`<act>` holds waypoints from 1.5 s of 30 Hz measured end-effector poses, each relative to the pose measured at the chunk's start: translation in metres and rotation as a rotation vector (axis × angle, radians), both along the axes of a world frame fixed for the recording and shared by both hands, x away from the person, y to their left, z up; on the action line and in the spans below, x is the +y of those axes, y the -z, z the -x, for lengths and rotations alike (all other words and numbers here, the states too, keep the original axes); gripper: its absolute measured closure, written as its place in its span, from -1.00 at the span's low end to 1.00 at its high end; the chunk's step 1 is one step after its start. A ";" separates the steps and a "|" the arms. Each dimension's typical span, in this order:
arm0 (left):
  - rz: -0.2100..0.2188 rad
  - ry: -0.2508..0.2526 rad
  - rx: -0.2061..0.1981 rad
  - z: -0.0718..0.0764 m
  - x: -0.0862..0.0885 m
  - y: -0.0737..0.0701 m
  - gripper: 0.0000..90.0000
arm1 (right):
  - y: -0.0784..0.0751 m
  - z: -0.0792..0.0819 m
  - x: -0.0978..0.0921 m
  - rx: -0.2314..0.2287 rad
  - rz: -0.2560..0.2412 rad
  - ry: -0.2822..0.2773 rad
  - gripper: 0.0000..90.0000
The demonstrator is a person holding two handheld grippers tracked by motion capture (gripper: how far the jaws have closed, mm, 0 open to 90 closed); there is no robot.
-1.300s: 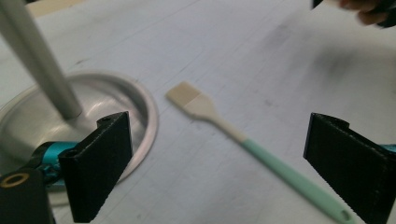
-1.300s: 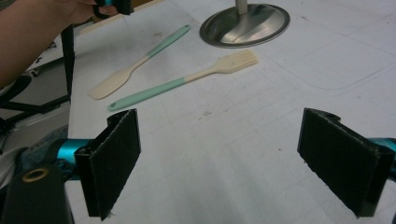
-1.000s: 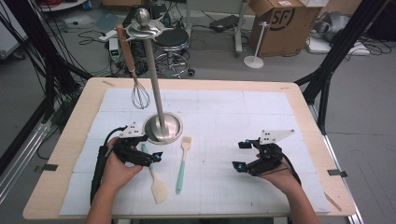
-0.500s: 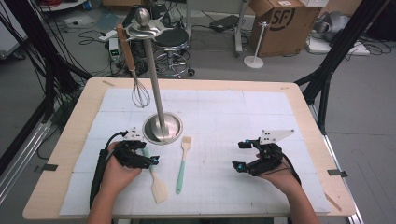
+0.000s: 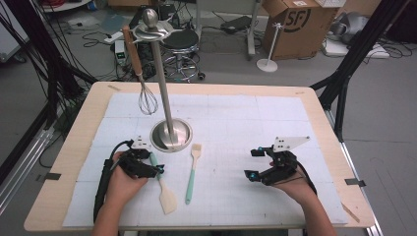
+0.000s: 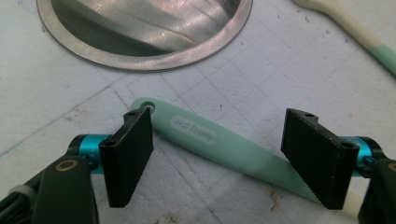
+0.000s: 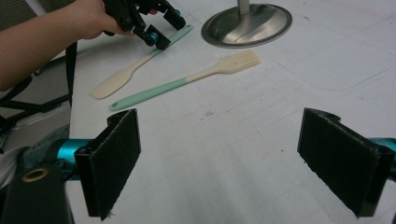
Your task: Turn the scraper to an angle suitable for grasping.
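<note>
Spatula [image 6: 219, 144] lies between the left tongs' [image 6: 229, 158] wide jaws, its blade cut off; right tongs [image 7: 233, 163] gape wide.

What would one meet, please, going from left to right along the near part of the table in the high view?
Left gripper → cream-bladed spatula with mint-green handle → mint-handled pastry brush with cream bristles → right gripper.

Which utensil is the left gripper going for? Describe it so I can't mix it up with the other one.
Start at the steel stand's round base. Just in front of it, toward the person, lies the spatula, its mint-green handle between the open jaws of the left gripper. Its head is a flat, solid cream blade, while the neighbouring brush ends in bristles.
</note>
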State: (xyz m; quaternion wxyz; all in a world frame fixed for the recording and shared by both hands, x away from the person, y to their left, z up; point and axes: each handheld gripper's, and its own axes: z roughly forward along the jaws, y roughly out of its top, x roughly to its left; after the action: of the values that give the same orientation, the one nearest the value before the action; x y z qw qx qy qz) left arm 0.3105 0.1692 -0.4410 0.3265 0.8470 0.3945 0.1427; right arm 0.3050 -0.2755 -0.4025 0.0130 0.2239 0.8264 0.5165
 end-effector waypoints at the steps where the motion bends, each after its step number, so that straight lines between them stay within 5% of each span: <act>1: -0.016 0.005 -0.008 0.001 -0.002 -0.001 -0.44 | 0.000 0.000 0.000 0.001 0.000 0.001 -0.72; 10: 0.009 0.054 -0.001 0.007 -0.002 -0.004 0.15 | -0.001 0.000 -0.001 0.000 -0.003 0.002 -0.72; 19: 0.027 0.092 0.026 0.016 0.001 -0.006 0.45 | -0.001 0.000 -0.002 -0.006 -0.010 0.002 -0.72; 27: 0.069 0.165 0.071 0.018 0.000 -0.008 0.56 | -0.002 0.000 -0.002 -0.011 -0.009 0.001 -0.72; 36: 0.060 0.289 0.085 0.017 -0.017 -0.010 0.61 | -0.002 0.000 -0.001 -0.004 -0.004 0.002 -0.72; 45: 0.090 0.295 0.091 0.018 -0.020 -0.013 0.50 | -0.001 0.000 -0.001 -0.009 -0.003 0.003 -0.72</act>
State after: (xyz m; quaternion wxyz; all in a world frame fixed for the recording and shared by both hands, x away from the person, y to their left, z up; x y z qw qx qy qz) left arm 0.2926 0.1495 -0.4279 0.3632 0.8858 0.2865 0.0369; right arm 0.3053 -0.2767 -0.4014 0.0170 0.2229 0.8254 0.5185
